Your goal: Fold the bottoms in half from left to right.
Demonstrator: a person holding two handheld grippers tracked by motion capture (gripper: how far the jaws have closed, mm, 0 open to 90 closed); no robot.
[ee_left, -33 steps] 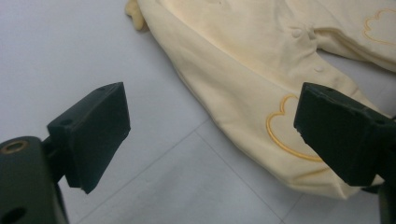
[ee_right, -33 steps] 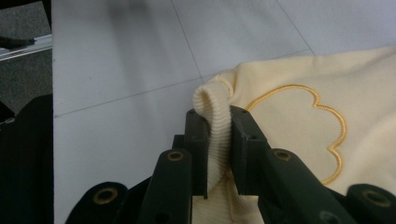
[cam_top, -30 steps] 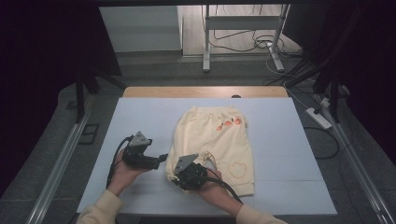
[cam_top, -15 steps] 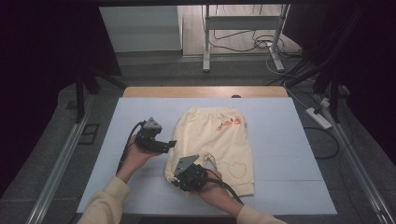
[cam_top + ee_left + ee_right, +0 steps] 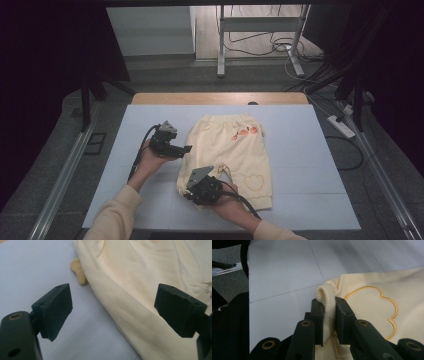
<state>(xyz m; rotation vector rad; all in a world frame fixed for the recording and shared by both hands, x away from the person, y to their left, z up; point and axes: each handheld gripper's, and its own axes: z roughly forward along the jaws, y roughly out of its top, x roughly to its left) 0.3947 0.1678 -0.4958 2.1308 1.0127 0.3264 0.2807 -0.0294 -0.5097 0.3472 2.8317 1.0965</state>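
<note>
Cream shorts (image 5: 234,150) lie flat on the pale blue mat (image 5: 310,135) covering the table (image 5: 220,98), waistband toward the far edge, legs toward the person. Orange print sits near the waistband; a heart outline (image 5: 255,182) is stitched on one leg.

Right tongs (image 5: 192,192) are at the near left hem, clamped on the ribbed cuff (image 5: 327,312). In the right gripper view the cuff is folded up between the two pads, both pressing on it (narrow gap, all fabric). The gold scalloped stitching (image 5: 384,312) lies just beside that grip.

Left tongs (image 5: 186,148) sit at the shorts' left side edge, about mid-length, with the jaws wide apart and nothing between them. In the left gripper view one pad hangs over bare mat and the other over the fabric, with the shorts' edge running diagonally between them. Touching or just above: can't tell. A small cream tab (image 5: 78,271) pokes out from under the edge, farther along.

Both cables trail back toward the person's sleeves.
</note>
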